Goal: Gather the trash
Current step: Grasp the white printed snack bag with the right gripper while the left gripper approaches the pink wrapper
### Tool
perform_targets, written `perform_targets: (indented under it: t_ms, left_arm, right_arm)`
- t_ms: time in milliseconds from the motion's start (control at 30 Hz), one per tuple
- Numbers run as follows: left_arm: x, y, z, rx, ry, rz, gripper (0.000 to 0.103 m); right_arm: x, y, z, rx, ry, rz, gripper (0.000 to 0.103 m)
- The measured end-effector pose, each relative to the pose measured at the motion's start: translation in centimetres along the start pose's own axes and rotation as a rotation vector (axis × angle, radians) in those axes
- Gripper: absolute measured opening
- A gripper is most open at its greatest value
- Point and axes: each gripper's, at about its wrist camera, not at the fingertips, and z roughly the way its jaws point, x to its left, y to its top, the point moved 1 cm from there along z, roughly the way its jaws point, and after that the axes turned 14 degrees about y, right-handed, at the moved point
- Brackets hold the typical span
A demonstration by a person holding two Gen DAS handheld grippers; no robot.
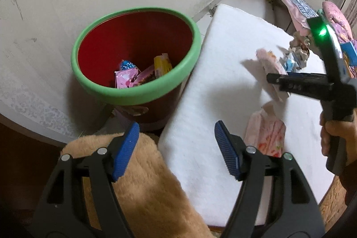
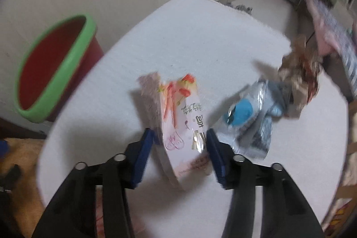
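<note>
Left gripper: jaws wide apart, nothing between the blue pads; poised over the edge where a tan plush cloth meets the white pad.
Right gripper: clenched on a pink packet, pads against both its sides; packet tilted, its far end up off the pad.
Second pink packet: flat on the white pad, just beyond the left gripper's right finger.
Blue-and-silver wrapper: on the pad, just right of the held packet.
Crumpled brown wrapper: at the pad's far right edge, touching the blue one.
Bin: red, green rim, on the floor left of the pad by the wall.
Bin contents: pink and yellow wrappers at the bottom.
Hand: gripping the right gripper's handle, at the right edge of the left view.
</note>
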Motion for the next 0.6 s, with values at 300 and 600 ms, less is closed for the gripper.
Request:
perform_targets:
  t_ms: [300, 600]
  left_arm:
    - [-1.1, -1.0, -0.9, -0.001, -0.006, 0.024, 0.069]
    - [-4.3, -2.0, -1.7, -0.004, -0.044, 0.116, 0.069]
  right_arm:
    - [-1.0, -4.9, -6.7, -0.068, 0.044, 0.093, 0.042]
    - [-3.9, -9.6, -9.4, -0.13, 0.009, 0.211, 0.043]
